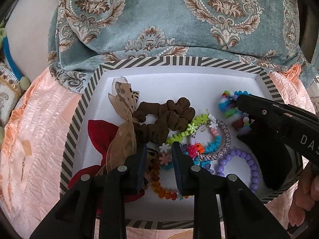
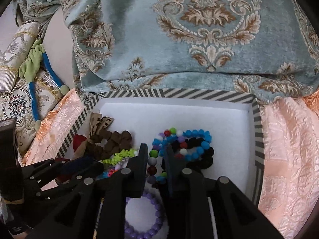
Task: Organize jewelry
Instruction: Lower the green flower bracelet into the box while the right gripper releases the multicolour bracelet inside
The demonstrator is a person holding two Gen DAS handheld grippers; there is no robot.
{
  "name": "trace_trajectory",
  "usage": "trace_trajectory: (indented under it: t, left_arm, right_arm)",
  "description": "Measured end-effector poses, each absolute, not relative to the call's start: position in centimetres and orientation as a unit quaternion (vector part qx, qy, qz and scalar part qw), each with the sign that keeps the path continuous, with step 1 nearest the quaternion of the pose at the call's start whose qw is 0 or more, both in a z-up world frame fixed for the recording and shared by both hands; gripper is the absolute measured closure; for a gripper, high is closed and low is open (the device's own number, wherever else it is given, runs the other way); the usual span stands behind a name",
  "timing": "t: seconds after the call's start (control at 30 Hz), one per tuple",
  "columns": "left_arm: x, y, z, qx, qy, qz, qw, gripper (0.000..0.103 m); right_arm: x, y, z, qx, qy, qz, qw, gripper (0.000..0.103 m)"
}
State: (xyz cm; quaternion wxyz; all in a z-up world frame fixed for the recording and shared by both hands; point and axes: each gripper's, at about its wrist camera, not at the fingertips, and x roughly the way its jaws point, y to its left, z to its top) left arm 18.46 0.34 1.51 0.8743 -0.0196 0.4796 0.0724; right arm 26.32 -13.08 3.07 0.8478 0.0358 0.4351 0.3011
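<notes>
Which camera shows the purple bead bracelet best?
The left wrist camera: the purple bead bracelet lies almost wholly in sight on the box floor. In the right wrist camera, the bracelet is partly hidden behind the right gripper.

A home bedroom: damask cushion (image 1: 179, 20), peach satin bedspread (image 1: 39, 129), striped box (image 1: 79, 107) of hair accessories.

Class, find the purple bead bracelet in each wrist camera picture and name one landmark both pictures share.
Left wrist view: purple bead bracelet lies lower right in the box, beyond the left gripper's fingers.
Right wrist view: purple bead bracelet at bottom centre, partly behind the right gripper's fingers.
Shared landmark: the striped box rim.
</notes>
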Motion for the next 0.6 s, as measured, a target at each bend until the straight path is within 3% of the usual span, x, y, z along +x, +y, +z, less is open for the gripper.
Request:
trace_trajectory:
  t: [0.27, 0.3, 0.37, 0.43, 0.47, 0.6]
  left_arm:
    - [18.5, 0.2, 1.6, -0.019, 0.479, 0.074, 0.874, 0.094]
    - [18.4, 0.2, 1.6, -0.02, 0.479, 0.073, 0.874, 0.094]
    - [18.4, 0.2, 1.8, -0.024, 0.478, 0.073, 0.875, 0.094]
    - [18.2, 0.3, 2.1, -0.034, 0.476, 0.071, 0.876, 0.086]
    - [18.0, 0.4, 2.5, -0.048, 0.47, 0.067, 0.879, 0.078]
    - [16.8, 0.7, 4.8, -0.076, 0.445, 0.065, 0.89, 0.043]
  right_arm:
    - [25.9, -13.8, 3.6, 0.039, 0.431, 0.289, 0.854, 0.082]
    - [25.8, -13.8, 3.7, 0.035, 0.434, 0.28, 0.856, 0.08]
    - [25.6, -13.9, 3.5, 0.022, 0.442, 0.256, 0.86, 0.063]
    - [25.5, -14.2, 3.5, 0.022, 0.445, 0.248, 0.86, 0.052]
    - [25.4, -14.4, 3.5, 0.025, 0.446, 0.249, 0.859, 0.045]
    - [24.1, -15.2, 4.9, 0.038, 0.439, 0.242, 0.864, 0.033]
